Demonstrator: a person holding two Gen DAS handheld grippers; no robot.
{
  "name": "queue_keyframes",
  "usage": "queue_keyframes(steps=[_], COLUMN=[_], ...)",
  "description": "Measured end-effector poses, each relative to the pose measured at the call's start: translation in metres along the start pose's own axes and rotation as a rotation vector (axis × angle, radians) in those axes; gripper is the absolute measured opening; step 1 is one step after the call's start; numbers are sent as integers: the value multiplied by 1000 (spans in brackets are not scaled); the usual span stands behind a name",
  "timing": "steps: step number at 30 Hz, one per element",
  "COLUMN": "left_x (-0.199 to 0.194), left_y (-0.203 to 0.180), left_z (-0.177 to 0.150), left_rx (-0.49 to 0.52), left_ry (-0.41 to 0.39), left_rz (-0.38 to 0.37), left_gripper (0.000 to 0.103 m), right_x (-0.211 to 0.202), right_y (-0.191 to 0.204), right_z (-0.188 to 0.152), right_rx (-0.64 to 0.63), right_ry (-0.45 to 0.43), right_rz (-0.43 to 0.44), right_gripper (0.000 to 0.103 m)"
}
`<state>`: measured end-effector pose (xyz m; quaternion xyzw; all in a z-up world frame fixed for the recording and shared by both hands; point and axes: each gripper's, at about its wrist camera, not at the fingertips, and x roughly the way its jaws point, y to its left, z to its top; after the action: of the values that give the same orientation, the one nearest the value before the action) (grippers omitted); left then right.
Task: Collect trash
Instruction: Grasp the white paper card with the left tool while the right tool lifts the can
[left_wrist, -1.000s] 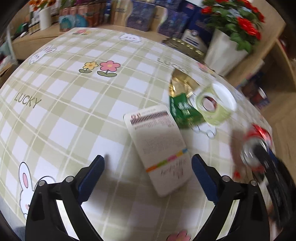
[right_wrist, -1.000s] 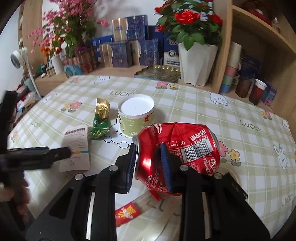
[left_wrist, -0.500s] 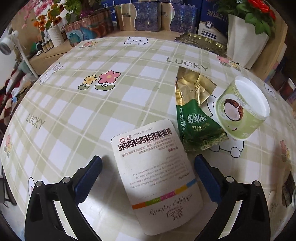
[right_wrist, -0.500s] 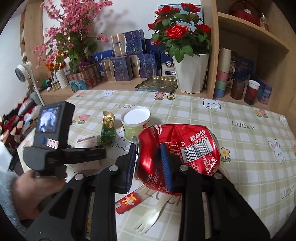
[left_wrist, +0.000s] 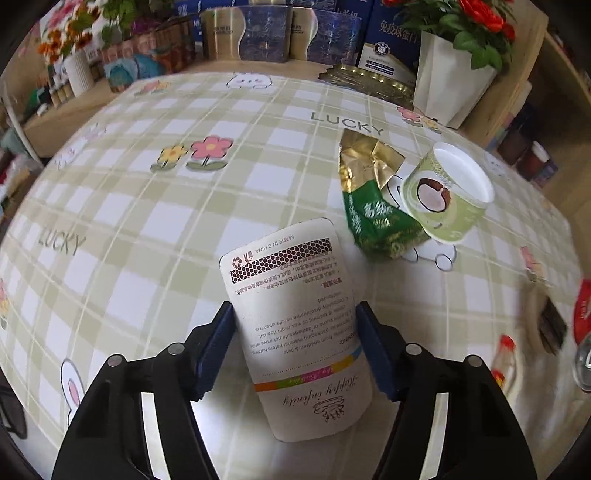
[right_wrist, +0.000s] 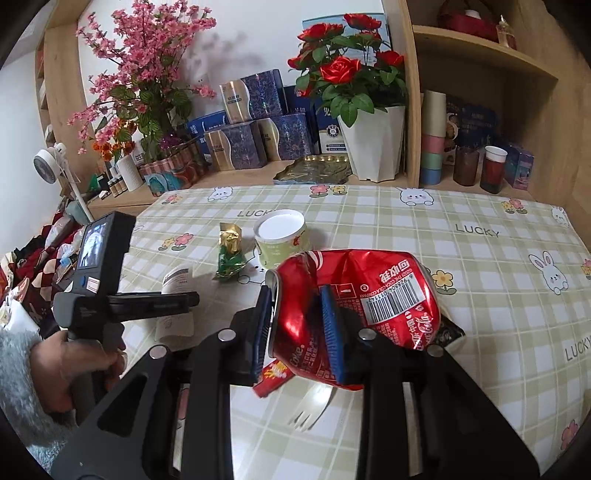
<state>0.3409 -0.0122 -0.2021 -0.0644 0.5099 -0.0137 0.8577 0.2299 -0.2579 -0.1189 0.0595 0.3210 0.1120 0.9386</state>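
A white printed packet lies on the checked tablecloth. My left gripper is closing on it, its blue pads touching both long edges. From the right wrist view the packet looks bowed between those fingers. My right gripper is shut on a crushed red cola can, held above the table. A green and gold tea sachet and a green coconut paper cup lie just beyond the packet.
Under the can lie a small red wrapper, a white plastic fork and a dark wrapper. A white flower pot, gift boxes and a gold tray line the shelf behind the table. A person's hand holds the left gripper.
The left jaws have narrowed from wide apart onto the packet's edges, and the gripper has shifted forward over it. The right gripper has lifted the can and drawn back slightly.
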Motion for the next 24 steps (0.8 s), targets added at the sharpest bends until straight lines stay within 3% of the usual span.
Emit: queue_keyframes(steps=[17,24], left_x=[-135,-177], left_y=[5,3], left_z=[-83,-127], left_rx=[129,167], left_ry=[-163,-183], left_rz=[-168,-220], left_gripper=[65,65], right_x=[-64,-90], right_y=[20,33], right_z=[-37,-66], right_rx=[52,44], right_ry=[-11,16], right_rz=[40,49], right_gripper=[30,30])
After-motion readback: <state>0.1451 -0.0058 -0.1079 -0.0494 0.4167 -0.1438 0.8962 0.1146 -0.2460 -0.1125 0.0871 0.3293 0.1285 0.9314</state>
